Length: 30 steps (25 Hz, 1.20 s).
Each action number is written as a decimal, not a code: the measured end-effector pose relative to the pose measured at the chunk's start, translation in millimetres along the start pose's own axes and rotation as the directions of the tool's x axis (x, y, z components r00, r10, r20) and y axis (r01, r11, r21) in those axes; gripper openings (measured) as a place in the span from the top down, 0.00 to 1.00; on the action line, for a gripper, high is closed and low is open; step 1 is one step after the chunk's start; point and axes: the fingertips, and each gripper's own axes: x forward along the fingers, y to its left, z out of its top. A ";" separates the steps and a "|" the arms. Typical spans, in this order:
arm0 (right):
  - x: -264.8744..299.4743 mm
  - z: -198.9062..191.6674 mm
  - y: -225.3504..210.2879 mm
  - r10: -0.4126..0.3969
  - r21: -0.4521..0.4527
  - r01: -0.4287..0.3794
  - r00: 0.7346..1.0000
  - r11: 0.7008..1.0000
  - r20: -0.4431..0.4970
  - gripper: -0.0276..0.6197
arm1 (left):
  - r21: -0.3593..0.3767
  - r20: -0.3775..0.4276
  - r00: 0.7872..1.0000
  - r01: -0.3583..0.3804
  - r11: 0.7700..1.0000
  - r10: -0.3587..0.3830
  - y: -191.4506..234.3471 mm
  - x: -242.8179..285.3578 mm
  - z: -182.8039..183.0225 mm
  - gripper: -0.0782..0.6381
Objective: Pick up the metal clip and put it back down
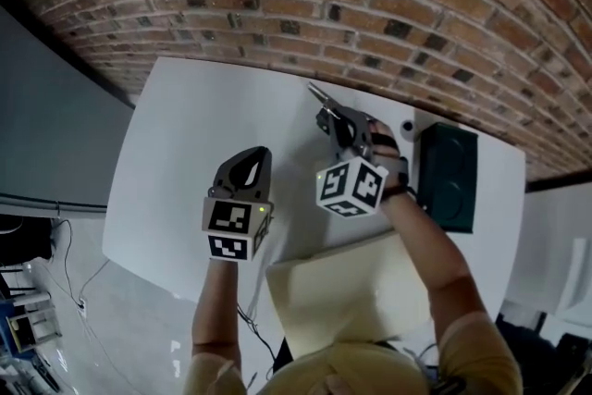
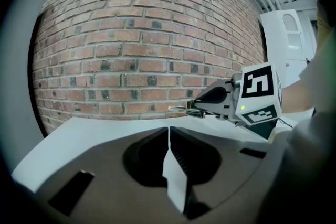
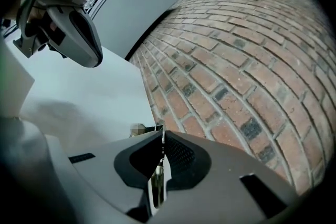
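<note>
My right gripper (image 1: 327, 116) is shut on the metal clip (image 1: 317, 94), whose thin silver end sticks out past the jaws toward the brick wall. In the right gripper view the clip (image 3: 154, 186) runs as a shiny strip between the closed jaws of the right gripper (image 3: 160, 136). The left gripper view shows that gripper (image 2: 199, 106) from the side, with the clip (image 2: 185, 109) level and seemingly just above the white table (image 2: 94, 131). My left gripper (image 1: 248, 164) hovers to the left of it, jaws shut on nothing (image 2: 169, 131).
A dark box (image 1: 449, 176) stands on the table's right end, a small white object (image 1: 407, 127) beside it. A beige sheet (image 1: 356, 287) lies over the near edge. The brick wall (image 1: 370, 5) runs just behind the table (image 1: 185, 153).
</note>
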 end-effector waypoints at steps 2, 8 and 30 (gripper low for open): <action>-12.0 5.4 -5.0 0.003 -0.004 -0.003 1.000 1.000 0.010 0.95 | 0.011 0.016 1.000 -0.011 1.000 0.011 -2.5 -7.9 8.4 0.88; -53.5 15.5 -20.8 -0.017 -0.008 0.017 0.999 1.000 0.042 0.95 | 0.021 0.105 0.994 -0.044 0.999 0.041 -13.0 -39.0 37.8 0.88; -215.2 -16.0 -74.0 -0.105 -0.014 0.108 0.988 0.994 0.112 0.95 | 0.096 0.146 0.988 -0.056 0.994 0.041 -121.8 -124.9 82.0 0.88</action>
